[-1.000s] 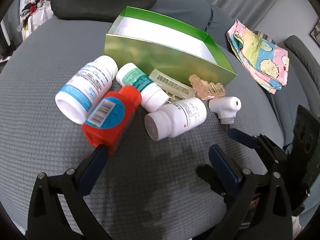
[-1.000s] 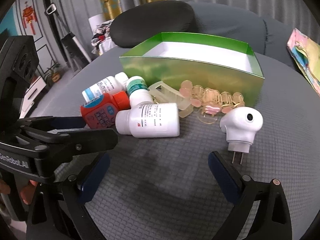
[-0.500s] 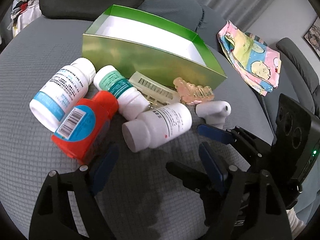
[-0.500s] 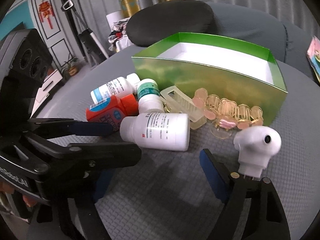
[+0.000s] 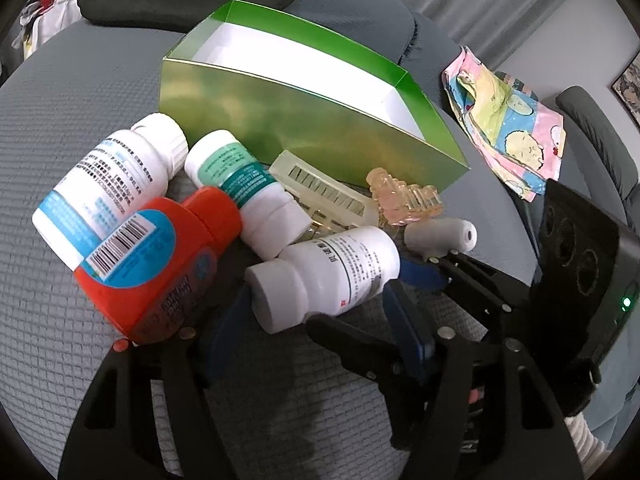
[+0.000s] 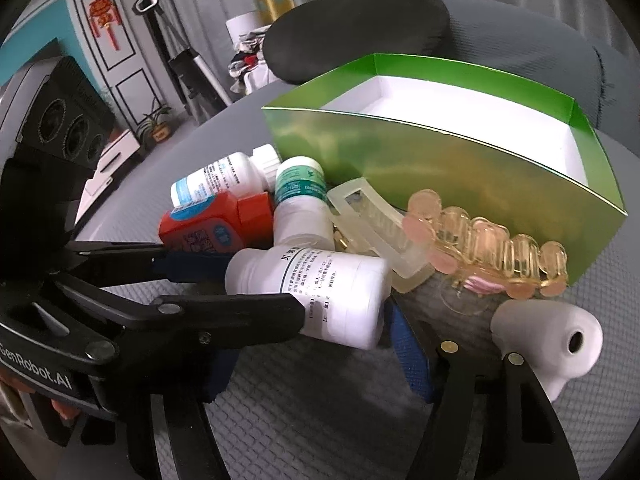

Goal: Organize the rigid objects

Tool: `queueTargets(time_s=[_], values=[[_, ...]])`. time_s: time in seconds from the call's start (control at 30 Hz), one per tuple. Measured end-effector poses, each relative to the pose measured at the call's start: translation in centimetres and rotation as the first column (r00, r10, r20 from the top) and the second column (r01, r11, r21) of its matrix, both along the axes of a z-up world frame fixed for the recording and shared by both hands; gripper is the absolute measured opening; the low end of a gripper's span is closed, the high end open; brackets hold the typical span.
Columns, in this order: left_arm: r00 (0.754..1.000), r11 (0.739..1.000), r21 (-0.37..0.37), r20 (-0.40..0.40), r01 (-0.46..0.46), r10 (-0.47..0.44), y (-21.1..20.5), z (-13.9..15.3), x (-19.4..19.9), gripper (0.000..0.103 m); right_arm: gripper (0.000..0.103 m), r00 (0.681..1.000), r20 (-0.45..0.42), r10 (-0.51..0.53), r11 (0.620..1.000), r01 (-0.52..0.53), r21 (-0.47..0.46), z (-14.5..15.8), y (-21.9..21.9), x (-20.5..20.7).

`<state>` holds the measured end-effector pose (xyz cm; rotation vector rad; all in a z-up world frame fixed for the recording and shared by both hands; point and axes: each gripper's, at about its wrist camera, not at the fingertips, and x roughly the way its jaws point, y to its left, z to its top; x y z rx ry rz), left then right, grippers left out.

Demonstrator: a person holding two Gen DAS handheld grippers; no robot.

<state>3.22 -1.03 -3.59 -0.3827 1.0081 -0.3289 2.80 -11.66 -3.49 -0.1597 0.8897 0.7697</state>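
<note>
Left wrist view: we are at the grasp step. Our left gripper (image 5: pixel 316 316), jaws just closing, half open, straddles the white bottle (image 5: pixel 324 276); whether the pads already touch it we cannot tell. Our right gripper (image 6: pixel 308 344), also closing, brackets the same bottle. Next comes a firm squeeze and a lift toward the green box (image 5: pixel 304 120) at 12 o'clock.

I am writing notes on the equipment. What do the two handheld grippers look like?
Both are black plastic. The left gripper and the right gripper each have two long fingers with blue pads and small metal rivets. One body carries white lettering, the other a green light.
</note>
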Motion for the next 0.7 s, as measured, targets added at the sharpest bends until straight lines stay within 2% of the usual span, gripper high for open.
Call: queueTargets(time_s=[0.27,0.53,0.7], values=[[0.999,0.999,0.026,0.032,0.019,-0.02,-0.3,0.9,-0.6,0.067,0.07,0.998,0.045,-0.04,0.999,0.041,-0.029,1.0,0.3,-1.3],[0.994,0.999,0.025,0.107,0.022,-0.025,-0.3,3.7,-1.1,0.067,0.069,0.99,0.135,-0.052,0.998,0.056,-0.025,4.6,0.4,-2.8],[0.988,0.999,0.04,0.153,0.026,-0.032,-0.3,5.8,0.3,0.067,0.068,0.982,0.18,-0.062,0.998,0.066,-0.014,6.8,0.4,-2.3]])
